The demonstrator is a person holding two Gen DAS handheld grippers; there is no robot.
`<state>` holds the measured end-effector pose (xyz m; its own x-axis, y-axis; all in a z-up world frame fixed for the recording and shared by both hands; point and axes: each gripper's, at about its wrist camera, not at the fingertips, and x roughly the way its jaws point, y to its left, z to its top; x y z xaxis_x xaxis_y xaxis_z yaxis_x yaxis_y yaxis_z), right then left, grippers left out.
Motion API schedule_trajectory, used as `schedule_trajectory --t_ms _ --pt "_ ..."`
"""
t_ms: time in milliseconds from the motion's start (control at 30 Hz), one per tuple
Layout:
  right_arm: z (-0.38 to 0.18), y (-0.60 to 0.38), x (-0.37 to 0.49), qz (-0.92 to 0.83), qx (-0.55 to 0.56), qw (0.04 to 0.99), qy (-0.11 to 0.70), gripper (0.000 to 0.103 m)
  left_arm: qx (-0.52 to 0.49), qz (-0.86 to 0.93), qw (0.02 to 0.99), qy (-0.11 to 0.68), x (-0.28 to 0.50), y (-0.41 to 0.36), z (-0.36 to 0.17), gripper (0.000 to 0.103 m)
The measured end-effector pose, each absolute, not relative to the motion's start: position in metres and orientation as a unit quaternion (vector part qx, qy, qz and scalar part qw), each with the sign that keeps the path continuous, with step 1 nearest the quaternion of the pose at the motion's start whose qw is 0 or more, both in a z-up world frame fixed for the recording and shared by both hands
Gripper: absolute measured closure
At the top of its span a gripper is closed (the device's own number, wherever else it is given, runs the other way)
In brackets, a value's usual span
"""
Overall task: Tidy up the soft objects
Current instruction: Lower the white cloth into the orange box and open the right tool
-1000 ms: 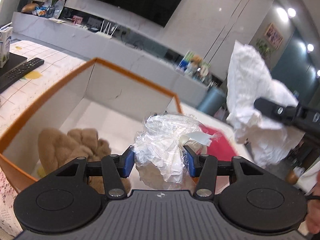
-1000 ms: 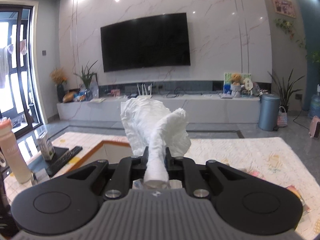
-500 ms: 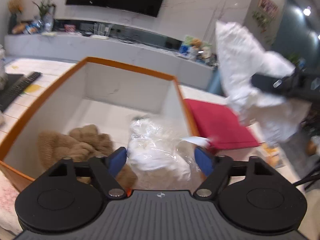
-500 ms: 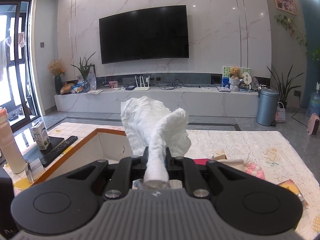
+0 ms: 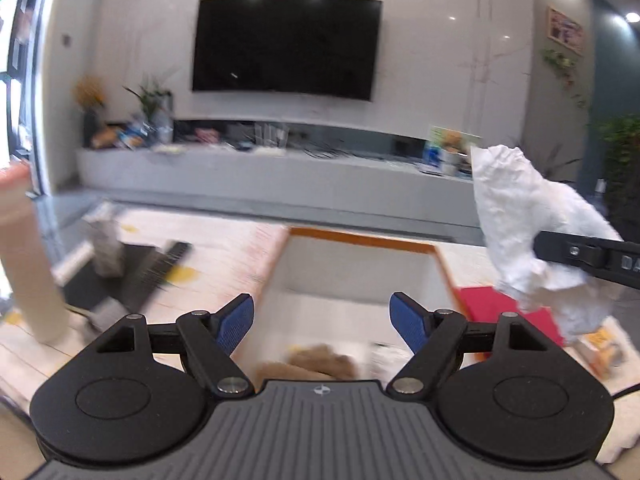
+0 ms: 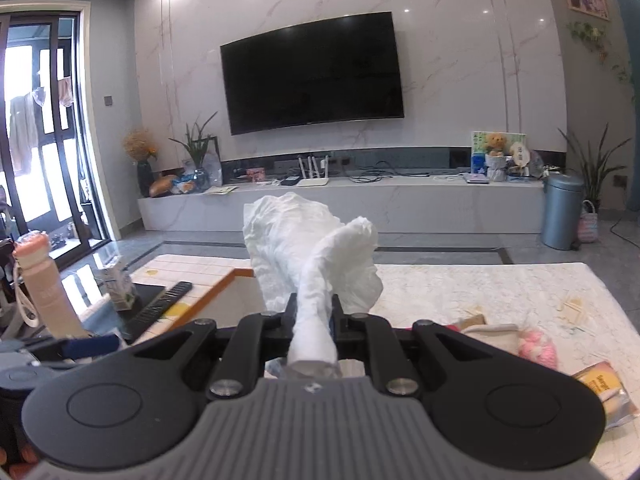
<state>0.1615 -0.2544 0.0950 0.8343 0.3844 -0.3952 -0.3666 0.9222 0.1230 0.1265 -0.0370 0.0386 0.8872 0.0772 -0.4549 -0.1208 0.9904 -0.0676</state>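
The crumpled white cloth (image 6: pixel 316 248) is pinched in the right claw (image 6: pixel 314 312), held up above the worktop (image 6: pixel 480 292). The left claw (image 5: pixel 322 320) gripped a plastic-wrapped bundle a second ago; its jaws have just been opening and now gape with nothing between them, above the orange-rimmed box (image 5: pixel 360 240) holding a brown plush (image 5: pixel 316 358). A television (image 6: pixel 312 76) hangs on the far marble wall. Only the right view shows the pink knitted item (image 6: pixel 538 350).

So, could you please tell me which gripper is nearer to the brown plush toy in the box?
Left. The left gripper hovers open just above the brown plush toy inside the box; the right gripper, clamping white tissue, is off beside it.
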Motion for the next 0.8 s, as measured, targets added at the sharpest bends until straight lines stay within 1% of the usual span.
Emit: schedule_trajectory --t_ms 100,200,367,500,567,633,733,800 --pt "0.097 -0.229 0.163 0.219 -0.024 0.950 0.222 0.093 -0.059 0.034 0.965 0.252 0.126 -0.018 0.041 0.012" --pt "0.097 -0.201 0.176 0.244 -0.076 0.937 0.237 0.093 -0.085 0.044 0.962 0.254 0.124 0.002 0.039 0.012" --pt "0.084 -0.147 0.209 0.328 -0.195 0.883 0.273 0.093 -0.142 0.078 0.954 0.254 0.125 0.038 0.029 0.012" --pt "0.055 -0.103 0.240 0.334 -0.312 0.836 0.302 0.093 -0.147 0.103 0.955 0.237 0.124 0.061 0.020 0.012" --pt "0.039 -0.088 0.254 0.342 -0.349 0.814 0.314 0.093 -0.141 0.095 0.957 0.234 0.123 0.067 0.017 0.012" --pt "0.025 -0.078 0.267 0.364 -0.366 0.797 0.313 0.093 -0.142 0.089 0.958 0.232 0.124 0.074 0.012 0.012" --pt "0.002 -0.068 0.277 0.400 -0.420 0.762 0.289 0.092 -0.159 0.093 0.952 0.245 0.129 0.085 0.003 0.012" --pt "-0.012 -0.064 0.287 0.398 -0.451 0.742 0.295 0.091 -0.171 0.096 0.948 0.251 0.130 0.092 -0.003 0.012"
